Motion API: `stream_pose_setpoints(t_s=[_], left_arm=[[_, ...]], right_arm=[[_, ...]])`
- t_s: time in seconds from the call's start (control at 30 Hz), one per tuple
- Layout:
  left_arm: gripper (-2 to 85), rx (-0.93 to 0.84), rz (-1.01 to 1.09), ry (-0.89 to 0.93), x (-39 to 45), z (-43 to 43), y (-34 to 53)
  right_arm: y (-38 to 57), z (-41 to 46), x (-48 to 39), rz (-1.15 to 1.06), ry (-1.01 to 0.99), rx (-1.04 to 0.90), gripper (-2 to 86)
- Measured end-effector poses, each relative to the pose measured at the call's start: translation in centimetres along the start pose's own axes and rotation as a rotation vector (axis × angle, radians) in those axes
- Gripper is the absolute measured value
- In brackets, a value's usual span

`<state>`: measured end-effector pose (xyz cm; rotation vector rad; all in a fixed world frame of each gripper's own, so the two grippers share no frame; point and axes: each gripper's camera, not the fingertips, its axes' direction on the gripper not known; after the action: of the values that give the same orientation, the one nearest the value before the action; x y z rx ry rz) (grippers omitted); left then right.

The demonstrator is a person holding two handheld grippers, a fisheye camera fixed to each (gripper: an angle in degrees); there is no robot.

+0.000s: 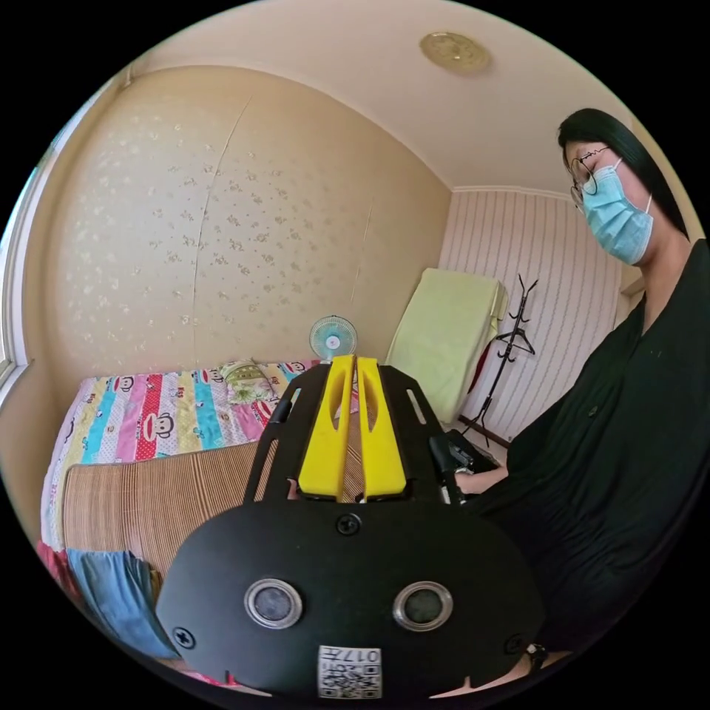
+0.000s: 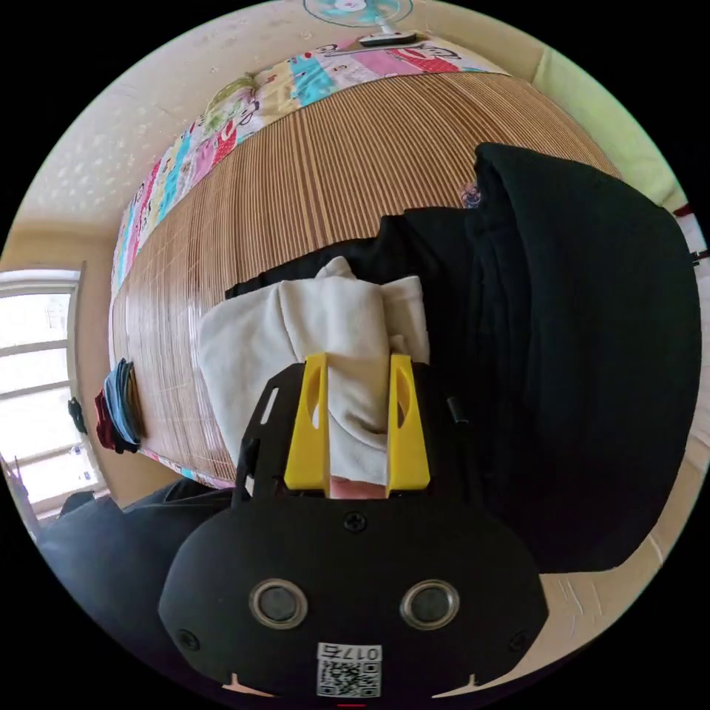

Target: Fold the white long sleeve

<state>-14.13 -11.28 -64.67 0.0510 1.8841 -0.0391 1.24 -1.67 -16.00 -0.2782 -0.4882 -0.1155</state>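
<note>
The white long sleeve (image 2: pixel 296 333) lies bunched on the bamboo mat (image 2: pixel 296 185) in the right gripper view, partly on top of a black garment (image 2: pixel 414 237). My right gripper (image 2: pixel 358 360) points down at it, and a thick fold of the white cloth fills the gap between both yellow jaws. In the left gripper view my left gripper (image 1: pixel 355 360) is held up in the air above the bed, its yellow jaws pressed together with nothing between them. A person in black (image 1: pixel 614 444) stands at the right of that view, and their dark clothing (image 2: pixel 592 355) covers the right of the other.
The mat covers a bed with a colourful cartoon sheet (image 1: pixel 148 425). Folded clothes (image 1: pixel 111 599) are stacked at the mat's near edge. A small fan (image 1: pixel 333 338) stands by the wall, with a coat rack (image 1: pixel 510 347) and a green covered object (image 1: pixel 444 333) at the right. A window (image 2: pixel 37 384) lies to the left.
</note>
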Motion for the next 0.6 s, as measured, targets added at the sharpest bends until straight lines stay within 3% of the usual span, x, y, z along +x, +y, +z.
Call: stream_pose_setpoints(t_s=[0.1, 0.33, 0.5, 0.6], left_arm=[[-1.0, 0.020, -0.065, 0.075, -2.4, 1.8, 0.0], [-1.0, -0.041, -0.186, 0.274, -8.3, 6.6, -1.6], [-1.0, -0.085, -0.313, 0.428, -12.5, 9.5, -2.3], [-1.0, -0.058, -0.425, 0.616, -15.5, 10.6, -2.3]], right_arm=[[1.2, -3.1, 1.6, -0.042, -0.191, 0.096, 4.5], [7.4, -14.6, -0.5, -0.535, -0.647, 0.405, 2.7], [9.6, -22.0, -3.3, -0.762, -0.745, 0.587, 2.4], [11.5, -27.0, -4.1, -0.871, -0.814, 0.751, 2.4]])
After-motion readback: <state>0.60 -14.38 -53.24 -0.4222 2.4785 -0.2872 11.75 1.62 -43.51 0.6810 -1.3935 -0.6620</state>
